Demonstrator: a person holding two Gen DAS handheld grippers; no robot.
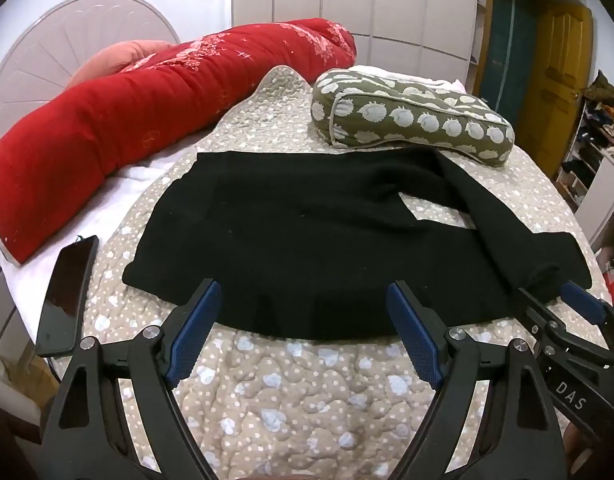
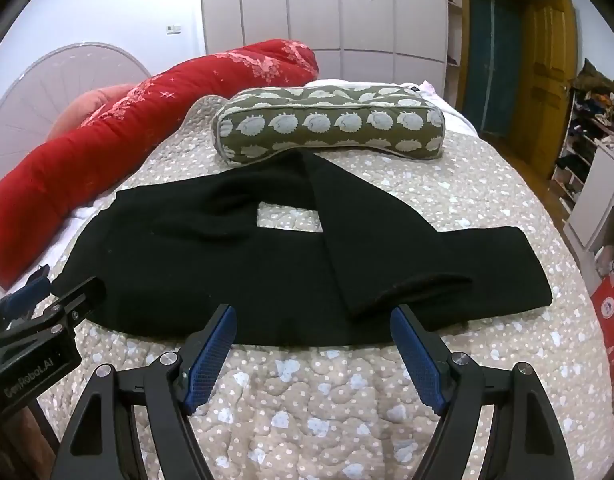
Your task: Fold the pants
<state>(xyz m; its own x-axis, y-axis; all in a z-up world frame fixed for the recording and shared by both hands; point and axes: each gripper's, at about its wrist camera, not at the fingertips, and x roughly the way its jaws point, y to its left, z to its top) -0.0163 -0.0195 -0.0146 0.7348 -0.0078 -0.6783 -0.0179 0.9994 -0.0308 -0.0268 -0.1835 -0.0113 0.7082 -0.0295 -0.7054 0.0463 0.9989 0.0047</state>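
Black pants [image 1: 307, 236] lie on the quilted bed cover [image 1: 299, 392], waist to the left, one leg folded diagonally over the other toward the near edge. They also show in the right wrist view [image 2: 267, 264]. My left gripper [image 1: 303, 312] is open and empty, its blue pads just above the pants' near edge. My right gripper [image 2: 313, 336] is open and empty, at the near edge beside the folded leg's cuff [image 2: 407, 292]. The right gripper also shows in the left wrist view [image 1: 547, 296], and the left gripper in the right wrist view [image 2: 55, 284].
A green hedgehog-print bolster [image 1: 411, 120] lies just behind the pants. A long red bolster [image 1: 147, 116] lies along the left. A black phone [image 1: 67, 292] rests at the bed's left edge. Wardrobes, a yellow door and shelves stand beyond.
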